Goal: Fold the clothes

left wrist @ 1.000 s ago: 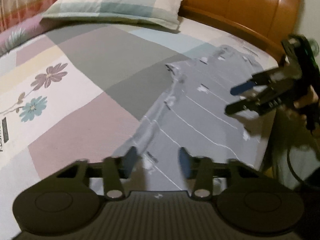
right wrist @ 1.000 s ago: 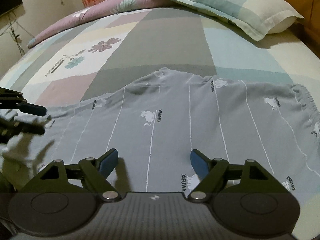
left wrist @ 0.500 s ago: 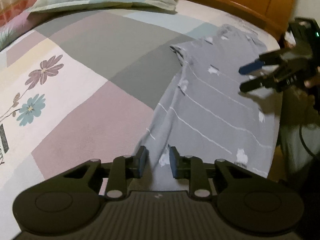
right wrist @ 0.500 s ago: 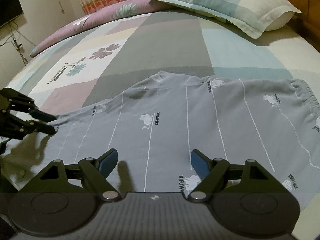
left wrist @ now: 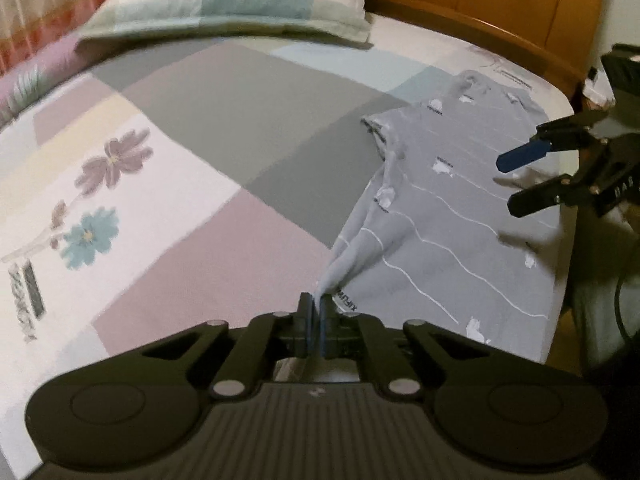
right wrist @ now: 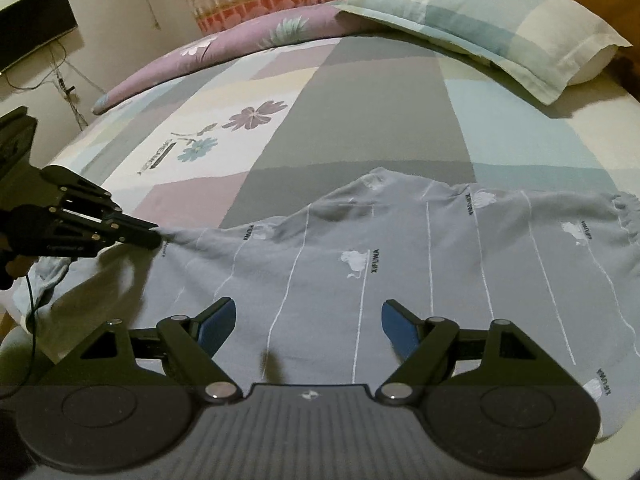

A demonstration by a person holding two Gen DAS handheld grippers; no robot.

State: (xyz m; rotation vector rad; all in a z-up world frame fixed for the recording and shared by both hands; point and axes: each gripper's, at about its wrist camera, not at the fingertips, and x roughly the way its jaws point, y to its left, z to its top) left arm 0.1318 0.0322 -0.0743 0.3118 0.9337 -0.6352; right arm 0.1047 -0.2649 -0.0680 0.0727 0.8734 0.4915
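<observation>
Since a second ago, the left gripper [left wrist: 316,312] has been closed onto a pinched edge of the grey garment [right wrist: 400,264], spread on the bed [left wrist: 200,184]; the right gripper [right wrist: 308,320] is kept wide open above it.

A grey garment [right wrist: 400,264] with thin white stripes and small white prints lies spread on the bed — one corner pinched up.

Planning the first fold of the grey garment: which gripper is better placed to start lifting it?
Left. The left gripper is already shut on a pinched corner of the grey garment, pulling it taut. The right gripper hovers open above the cloth, holding nothing.
</observation>
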